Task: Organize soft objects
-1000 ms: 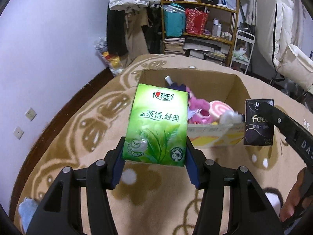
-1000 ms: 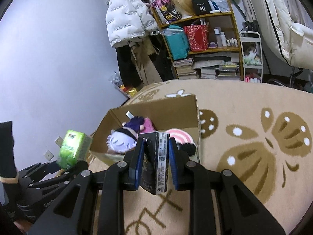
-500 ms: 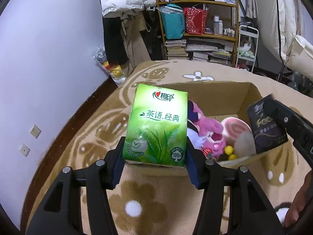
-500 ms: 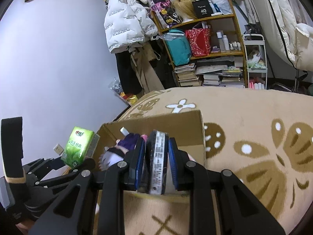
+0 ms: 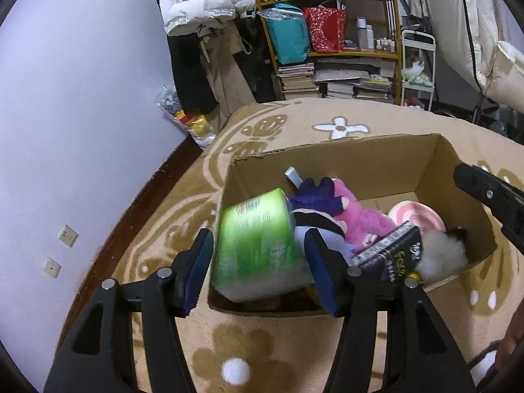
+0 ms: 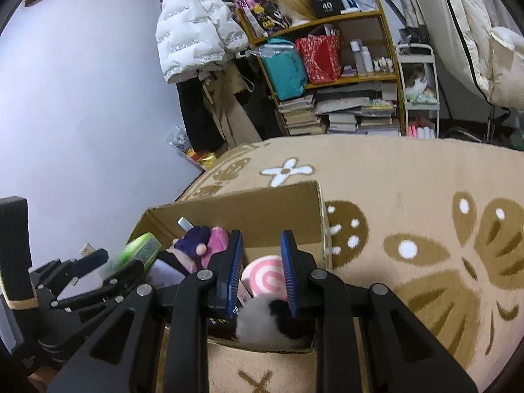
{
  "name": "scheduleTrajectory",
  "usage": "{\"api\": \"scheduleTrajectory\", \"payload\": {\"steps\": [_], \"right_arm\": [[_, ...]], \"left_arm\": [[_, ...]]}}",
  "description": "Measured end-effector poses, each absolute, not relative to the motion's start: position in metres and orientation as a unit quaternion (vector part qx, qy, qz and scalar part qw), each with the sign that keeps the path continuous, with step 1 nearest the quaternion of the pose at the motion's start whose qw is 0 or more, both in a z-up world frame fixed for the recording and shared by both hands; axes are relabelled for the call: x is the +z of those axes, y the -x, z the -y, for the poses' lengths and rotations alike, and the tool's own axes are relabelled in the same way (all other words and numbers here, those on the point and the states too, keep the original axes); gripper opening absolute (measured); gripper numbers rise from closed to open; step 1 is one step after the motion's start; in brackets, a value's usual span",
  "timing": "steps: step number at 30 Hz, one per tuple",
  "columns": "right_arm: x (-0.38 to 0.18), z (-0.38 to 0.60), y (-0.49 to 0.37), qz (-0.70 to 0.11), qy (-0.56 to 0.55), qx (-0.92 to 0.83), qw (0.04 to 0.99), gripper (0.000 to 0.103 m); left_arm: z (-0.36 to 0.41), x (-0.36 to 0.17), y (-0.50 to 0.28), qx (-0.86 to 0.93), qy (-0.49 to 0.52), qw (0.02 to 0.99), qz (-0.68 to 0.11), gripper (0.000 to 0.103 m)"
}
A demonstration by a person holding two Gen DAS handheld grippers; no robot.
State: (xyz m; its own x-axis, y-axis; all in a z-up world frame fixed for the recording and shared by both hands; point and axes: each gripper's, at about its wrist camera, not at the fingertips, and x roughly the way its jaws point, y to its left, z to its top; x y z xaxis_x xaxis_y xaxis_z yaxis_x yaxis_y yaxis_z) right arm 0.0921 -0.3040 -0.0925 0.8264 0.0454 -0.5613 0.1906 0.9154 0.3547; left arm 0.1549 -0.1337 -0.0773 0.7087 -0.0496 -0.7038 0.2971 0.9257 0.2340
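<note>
1. on the left, the left hand-held gripper (image 5: 258, 262) hangs over the near-left corner of the cardboard box (image 5: 344, 160). its jaws are spread wide and grip nothing. the green tissue pack (image 5: 255, 249) sits blurred between them, apparently loose and dropping into the box. judgement: lift straight up so the pads do not snag the pack or the box's near wall.
2. in the middle of the box lie a purple and pink plush toy (image 5: 344, 209) and the black tissue pack (image 5: 396, 252), tilted on the pile.
3. toward the right, a pink swirl cushion (image 5: 416, 216) and a white fluffy toy (image 5: 442, 255) fill that side.
4. the right hand-held gripper (image 6: 262, 278) hovers above the box's right part, jaws apart and empty, the black pack just beside its left finger. judgement: back it out upward too, and check that neither pack is left leaning over the rim.
</note>
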Motion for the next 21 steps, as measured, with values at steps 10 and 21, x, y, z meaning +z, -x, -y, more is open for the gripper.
{"api": "scheduleTrajectory", "payload": {"steps": [10, 21], "right_arm": [[-0.090, 0.306, -0.081, -0.313, -0.201, -0.044, 0.927, 0.029], [-0.053, 0.284, -0.046, -0.304, -0.149, -0.051, 0.940, 0.080]], "left_arm": [[0.122, -0.065, -0.150, -0.091, -0.148, 0.912, -0.371, 0.076], [0.109, -0.027, -0.110, -0.089, -0.146, 0.927, -0.335, 0.099]]}}
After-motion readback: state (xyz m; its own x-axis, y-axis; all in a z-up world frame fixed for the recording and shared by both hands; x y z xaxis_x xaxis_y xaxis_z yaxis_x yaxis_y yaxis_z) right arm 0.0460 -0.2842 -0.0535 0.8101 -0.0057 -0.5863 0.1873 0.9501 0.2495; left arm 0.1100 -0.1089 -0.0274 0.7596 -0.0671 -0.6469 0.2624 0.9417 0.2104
